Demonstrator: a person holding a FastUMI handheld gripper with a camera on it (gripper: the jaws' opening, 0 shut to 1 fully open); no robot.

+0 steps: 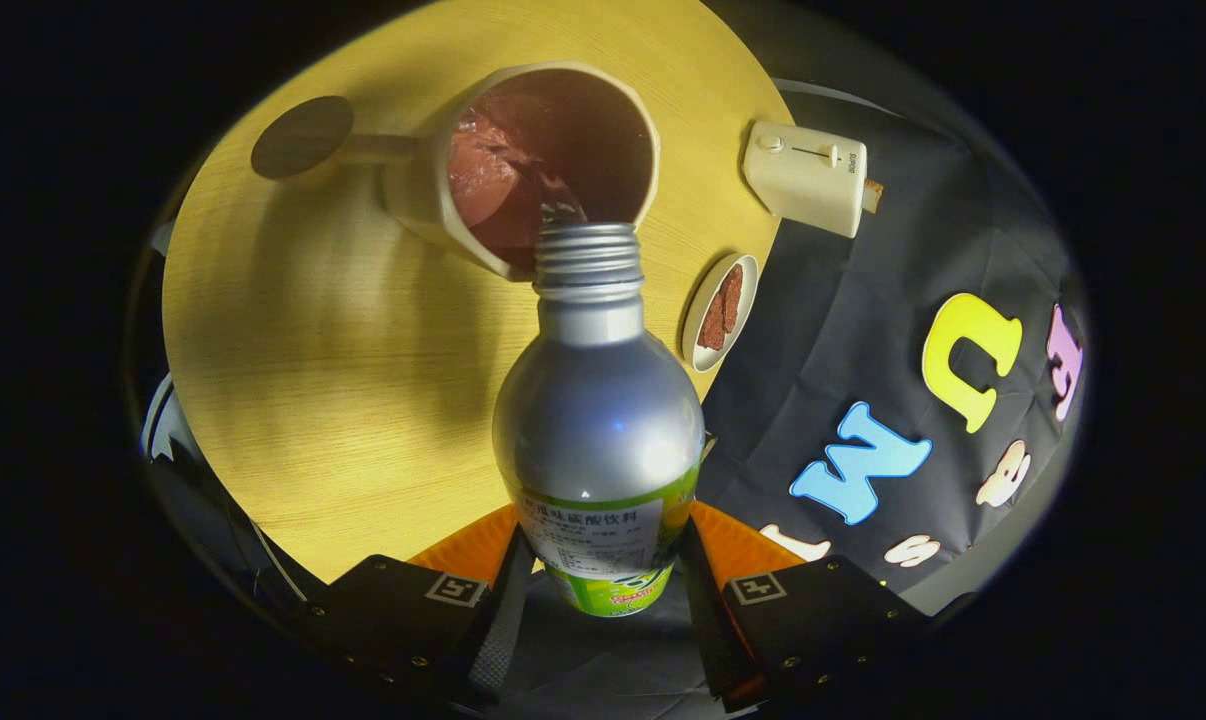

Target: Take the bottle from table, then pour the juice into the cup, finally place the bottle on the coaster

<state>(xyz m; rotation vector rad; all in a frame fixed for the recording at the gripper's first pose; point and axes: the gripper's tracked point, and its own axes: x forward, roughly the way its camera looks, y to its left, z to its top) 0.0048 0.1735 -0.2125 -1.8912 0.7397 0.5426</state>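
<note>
My gripper (601,560) is shut on a silver bottle (597,410) with a green and white label, one finger pressing each side of its lower body. The bottle is tipped forward, its threaded open mouth (587,255) right at the rim of a cream cup (523,165). The cup stands on the round wooden table (333,340) and holds reddish-brown juice with foam on its surface; a thin stream runs from the mouth into it. A dark round coaster (303,136) lies on the table beyond the cup's handle.
A small white dish (720,310) with brown pieces sits near the table's edge beside the bottle's neck. A cream box-shaped appliance (808,175) rests at the table's edge by the black cloth wall. Bare tabletop spreads around the coaster.
</note>
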